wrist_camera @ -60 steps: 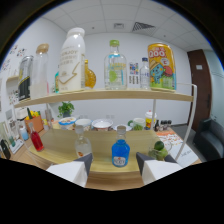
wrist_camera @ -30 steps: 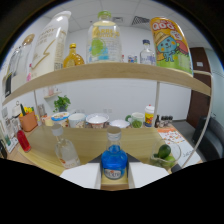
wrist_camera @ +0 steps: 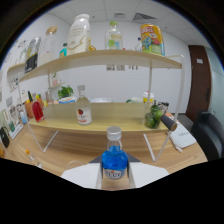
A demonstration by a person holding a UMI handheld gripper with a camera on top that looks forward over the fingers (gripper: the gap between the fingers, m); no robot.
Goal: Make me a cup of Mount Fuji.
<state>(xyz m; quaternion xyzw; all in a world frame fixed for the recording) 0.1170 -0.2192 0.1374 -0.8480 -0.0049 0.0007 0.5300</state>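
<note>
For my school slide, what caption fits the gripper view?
Claw around a blue bottle below a wooden shelf of drinks.

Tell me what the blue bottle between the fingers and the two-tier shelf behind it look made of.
Blue bottle: probably clear plastic or glass, since the blue liquid shows through; its grey cap looks matte, material unclear. It stands between the gripper fingers; their grip can't be judged. Shelf: pale boards with a wood-like matte look, possibly laminate, on thin white posts, likely painted metal.
</note>
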